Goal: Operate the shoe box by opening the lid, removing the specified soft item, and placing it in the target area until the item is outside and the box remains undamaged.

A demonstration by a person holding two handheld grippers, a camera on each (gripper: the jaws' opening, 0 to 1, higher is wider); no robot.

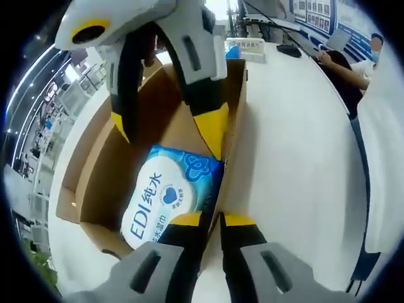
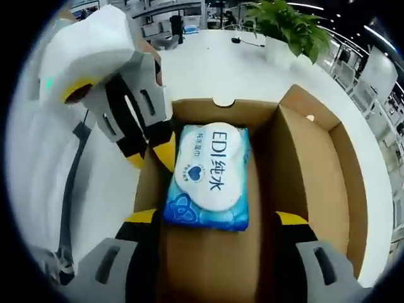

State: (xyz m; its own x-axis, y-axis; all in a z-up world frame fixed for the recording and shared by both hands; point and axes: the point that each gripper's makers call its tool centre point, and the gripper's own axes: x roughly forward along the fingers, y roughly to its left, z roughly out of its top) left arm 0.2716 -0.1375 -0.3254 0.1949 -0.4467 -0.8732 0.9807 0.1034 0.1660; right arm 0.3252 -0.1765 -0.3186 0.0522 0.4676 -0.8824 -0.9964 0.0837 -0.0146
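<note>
Wipes pack (image 2: 211,177) lying flat mid-frame on the floor of the open shoe box (image 2: 315,158), right gripper (image 2: 214,237) spread wide at the bottom, left gripper (image 1: 211,221) nearly pressed together on the box wall, white table (image 2: 214,63) beyond.

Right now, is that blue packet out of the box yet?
No. The wipes packet lies flat on the floor of the open shoe box, with cardboard walls around it.

White table (image 2: 208,69), plant (image 2: 287,28) behind.
</note>
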